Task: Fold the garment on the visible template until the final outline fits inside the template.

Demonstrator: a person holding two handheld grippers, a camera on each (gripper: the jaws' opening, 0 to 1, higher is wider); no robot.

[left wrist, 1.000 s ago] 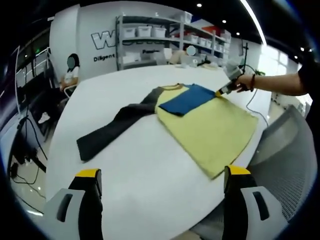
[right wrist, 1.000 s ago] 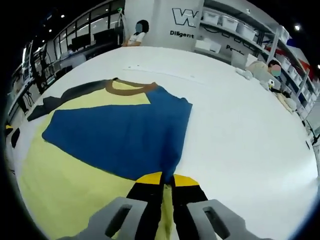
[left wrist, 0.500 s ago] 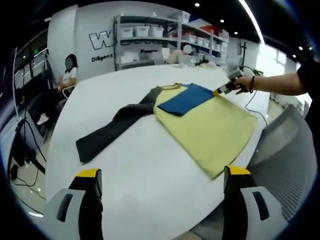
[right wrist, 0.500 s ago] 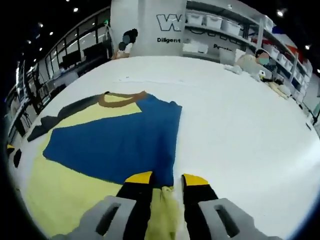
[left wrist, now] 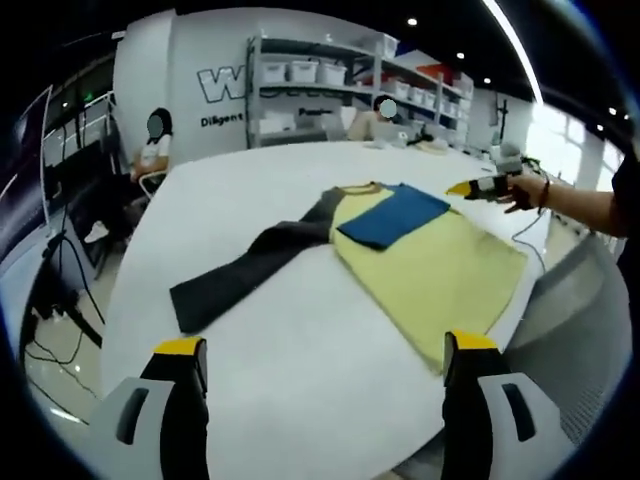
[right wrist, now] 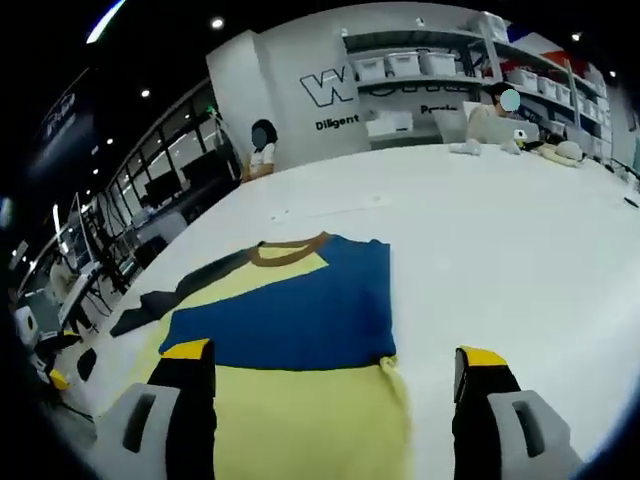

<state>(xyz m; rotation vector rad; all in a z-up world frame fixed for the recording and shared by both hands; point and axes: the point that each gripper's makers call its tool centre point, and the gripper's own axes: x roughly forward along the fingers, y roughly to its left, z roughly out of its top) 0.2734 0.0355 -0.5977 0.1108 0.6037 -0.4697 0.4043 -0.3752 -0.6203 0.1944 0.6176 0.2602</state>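
**Q:** What surrounds the work?

**Me:** Warehouse-like room, metal shelving with white bins (left wrist: 300, 70) along the back wall, a seated person (left wrist: 152, 150) at the far left. I am working over a broad white round table (left wrist: 300, 340).

**Q:** Where is the garment?

**Me:** I see the pale yellow long-sleeved shirt (left wrist: 440, 270) lying flat toward the table's right edge. Its blue sleeve (left wrist: 392, 214) is folded across the chest, below the brown collar (right wrist: 290, 250). Its dark grey sleeve (left wrist: 250, 270) stretches out toward the table's left edge.

**Q:** And your grippers?

**Me:** My left gripper (left wrist: 320, 385) hangs over the near edge, jaws spread wide, holding nothing. My right gripper (right wrist: 335, 385) hangs just above the shirt's right shoulder, jaws spread wide and holding nothing.
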